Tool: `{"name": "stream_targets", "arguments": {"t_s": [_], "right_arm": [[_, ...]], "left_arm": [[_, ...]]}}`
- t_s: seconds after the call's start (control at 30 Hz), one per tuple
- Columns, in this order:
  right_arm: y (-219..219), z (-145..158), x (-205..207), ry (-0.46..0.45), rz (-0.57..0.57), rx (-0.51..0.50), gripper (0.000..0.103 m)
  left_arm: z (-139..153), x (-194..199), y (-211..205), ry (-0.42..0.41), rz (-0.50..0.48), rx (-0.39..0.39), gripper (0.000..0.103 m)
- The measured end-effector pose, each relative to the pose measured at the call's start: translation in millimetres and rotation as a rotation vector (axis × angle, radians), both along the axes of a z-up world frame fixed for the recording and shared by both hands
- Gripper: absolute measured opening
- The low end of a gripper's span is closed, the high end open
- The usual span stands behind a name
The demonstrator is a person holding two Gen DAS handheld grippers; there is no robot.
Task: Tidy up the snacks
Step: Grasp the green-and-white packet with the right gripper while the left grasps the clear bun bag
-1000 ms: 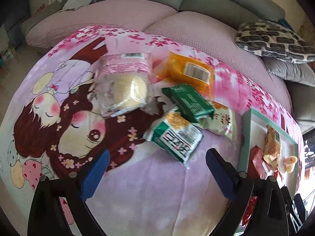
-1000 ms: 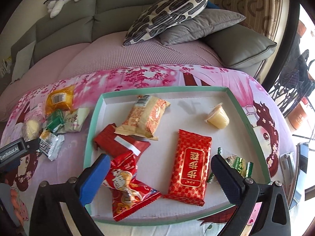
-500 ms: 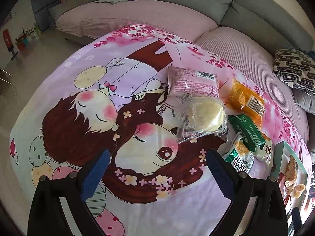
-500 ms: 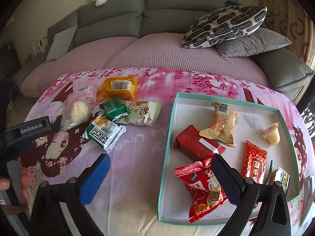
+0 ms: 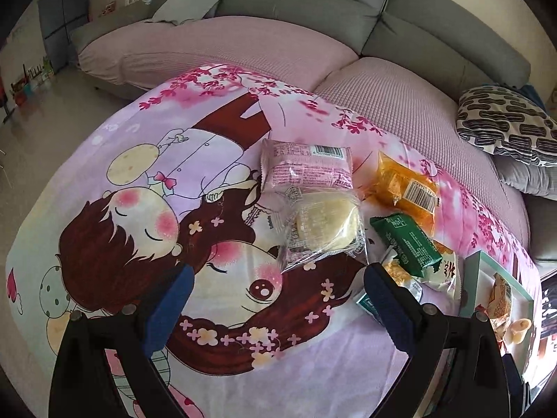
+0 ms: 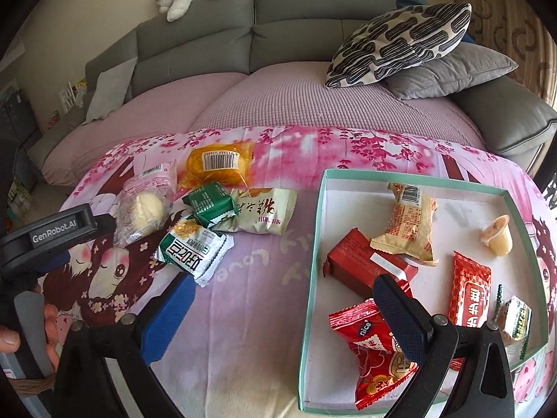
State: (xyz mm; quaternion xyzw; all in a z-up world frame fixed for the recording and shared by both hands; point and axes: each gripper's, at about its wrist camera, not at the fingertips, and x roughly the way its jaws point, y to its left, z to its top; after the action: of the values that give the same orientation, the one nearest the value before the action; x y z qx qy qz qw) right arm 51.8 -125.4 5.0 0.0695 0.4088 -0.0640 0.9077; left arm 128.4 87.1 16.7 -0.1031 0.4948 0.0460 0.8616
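We hold our left gripper (image 5: 275, 291) over the cartoon blanket (image 5: 146, 230) with its two blue fingers wide apart and nothing between them. Just past the fingertips lies a clear bag with a pale round bun (image 5: 322, 224). A pink packet (image 5: 306, 169) touches the bun bag on its far side. To the right we see an orange packet (image 5: 407, 188) and a dark green packet (image 5: 405, 242).

Our right gripper (image 6: 282, 299) is wide open too and holds nothing. Its left finger is over the blanket, near a green and white packet (image 6: 193, 247). Its right finger is over the tray (image 6: 315, 240), above a red candy bag (image 6: 372, 345). In the tray are also a red box (image 6: 362, 266), a tan packet (image 6: 409, 224), a small jelly cup (image 6: 497, 237) and a flat red packet (image 6: 470, 291).
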Motion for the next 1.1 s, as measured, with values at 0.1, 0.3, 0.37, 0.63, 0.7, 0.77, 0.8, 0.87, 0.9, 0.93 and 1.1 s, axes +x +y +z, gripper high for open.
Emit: {"name": "stream_targets", "arguments": {"t_s": [0.1, 0.3, 0.37, 0.63, 0.7, 0.77, 0.8, 0.87, 0.9, 0.93, 1.1], "right_arm": [[4.2, 3.0, 3.2, -0.020, 0.013, -0.016, 0.103], [15.6, 2.8, 15.3, -0.024, 0.056, -0.025, 0.103], [19.8, 1.1, 19.9, -0.020, 0.064, -0.013, 0.103], [41.3, -9.8, 45.5, 0.032, 0.074, 0.028, 0.103], [47.3, -12.9, 52.6, 0.044, 0.077, 0.033, 0.103], [53.6, -16.5, 59.9, 0.056, 0.081, 0.039, 0.103], [56.8, -18.3, 63.7, 0.062, 0.083, 0.040, 0.103], [62.9, -23.4, 71.3, 0.080, 0.085, 0.038, 0.103], [65.4, -26.2, 74.9, 0.088, 0.084, 0.040, 0.103], [67.1, -29.3, 78.2, 0.096, 0.083, 0.044, 0.103], [69.0, -43.9, 91.8, 0.133, 0.063, 0.077, 0.103]], "left_arm": [[1.5, 5.3, -5.8, -0.007, -0.031, -0.005, 0.098], [-0.3, 16.5, -10.8, -0.014, -0.082, -0.073, 0.098], [-2.2, 19.8, -10.1, -0.008, -0.087, -0.087, 0.098], [-5.7, 36.5, 2.5, 0.003, -0.060, -0.058, 0.098], [-5.5, 39.9, 4.6, 0.006, -0.050, -0.016, 0.098], [-7.3, 44.5, 7.8, 0.014, -0.044, -0.008, 0.098], [-8.4, 46.8, 9.1, 0.019, -0.041, -0.014, 0.098], [-10.5, 51.3, 10.4, 0.025, -0.039, -0.028, 0.098], [-12.1, 53.3, 10.9, 0.029, -0.039, -0.032, 0.098], [-13.7, 55.0, 10.2, 0.034, -0.042, -0.033, 0.098], [-24.3, 62.5, 3.5, 0.076, -0.073, -0.051, 0.098]]}}
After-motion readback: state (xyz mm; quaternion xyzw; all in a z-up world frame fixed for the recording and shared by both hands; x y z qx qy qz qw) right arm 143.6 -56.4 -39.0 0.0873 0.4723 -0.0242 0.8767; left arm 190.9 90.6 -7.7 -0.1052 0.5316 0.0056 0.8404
